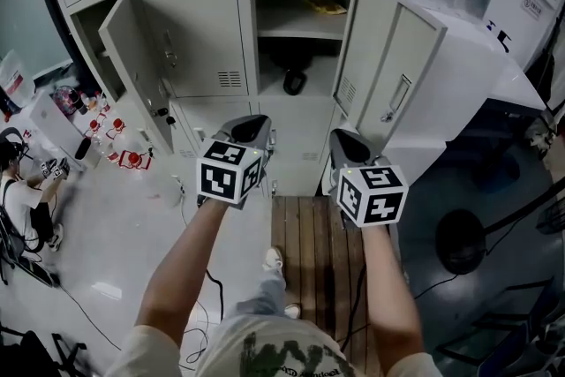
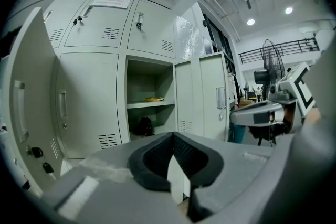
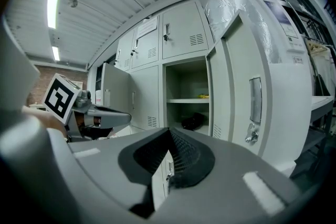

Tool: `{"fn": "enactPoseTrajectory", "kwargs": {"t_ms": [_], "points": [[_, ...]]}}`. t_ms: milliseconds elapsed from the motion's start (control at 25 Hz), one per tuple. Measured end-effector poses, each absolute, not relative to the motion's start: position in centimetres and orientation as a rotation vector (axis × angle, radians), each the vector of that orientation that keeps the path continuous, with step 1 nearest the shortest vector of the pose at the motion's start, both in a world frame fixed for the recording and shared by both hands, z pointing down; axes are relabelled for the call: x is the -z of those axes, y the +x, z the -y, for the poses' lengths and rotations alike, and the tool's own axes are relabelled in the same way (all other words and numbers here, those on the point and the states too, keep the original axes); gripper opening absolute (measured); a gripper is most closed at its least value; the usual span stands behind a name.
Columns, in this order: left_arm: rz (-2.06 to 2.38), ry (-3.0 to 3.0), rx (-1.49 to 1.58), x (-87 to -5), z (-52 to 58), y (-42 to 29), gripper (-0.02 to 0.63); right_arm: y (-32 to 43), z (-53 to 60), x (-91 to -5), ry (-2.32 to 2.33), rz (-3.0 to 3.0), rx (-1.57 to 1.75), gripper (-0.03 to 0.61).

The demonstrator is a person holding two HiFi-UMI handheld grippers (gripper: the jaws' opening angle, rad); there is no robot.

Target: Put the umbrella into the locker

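The black folded umbrella (image 1: pixel 294 82) lies inside the open middle locker (image 1: pixel 300 31), on the floor of the compartment under its shelf. It shows too in the left gripper view (image 2: pixel 144 126) and the right gripper view (image 3: pixel 193 121). My left gripper (image 1: pixel 252 130) (image 2: pixel 173 138) hangs in front of the lockers, below the opening, shut with nothing between its jaws. My right gripper (image 1: pixel 347 144) (image 3: pixel 169 132) is level beside it, also shut and empty. Both stand well apart from the umbrella.
A yellow item (image 1: pixel 325 6) lies on the locker's shelf. The locker's door (image 1: pixel 375 57) swings open at the right; another open door (image 1: pixel 132 71) is at the left. A wooden pallet (image 1: pixel 309 243) lies underfoot. A person (image 1: pixel 22 190) sits far left among clutter.
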State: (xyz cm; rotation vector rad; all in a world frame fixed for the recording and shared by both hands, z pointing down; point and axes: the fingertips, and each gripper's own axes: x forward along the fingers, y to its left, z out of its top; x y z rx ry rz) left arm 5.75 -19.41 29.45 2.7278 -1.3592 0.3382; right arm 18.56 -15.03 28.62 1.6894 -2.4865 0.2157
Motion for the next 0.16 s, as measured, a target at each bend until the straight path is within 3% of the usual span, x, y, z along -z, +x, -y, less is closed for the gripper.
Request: {"fn": "enactPoseTrajectory", "kwargs": {"t_ms": [160], "points": [[1.352, 2.734, -0.344, -29.47, 19.74, 6.11, 0.006, 18.57, 15.38, -28.54, 1.689, 2.487, -0.214, -0.003]]}}
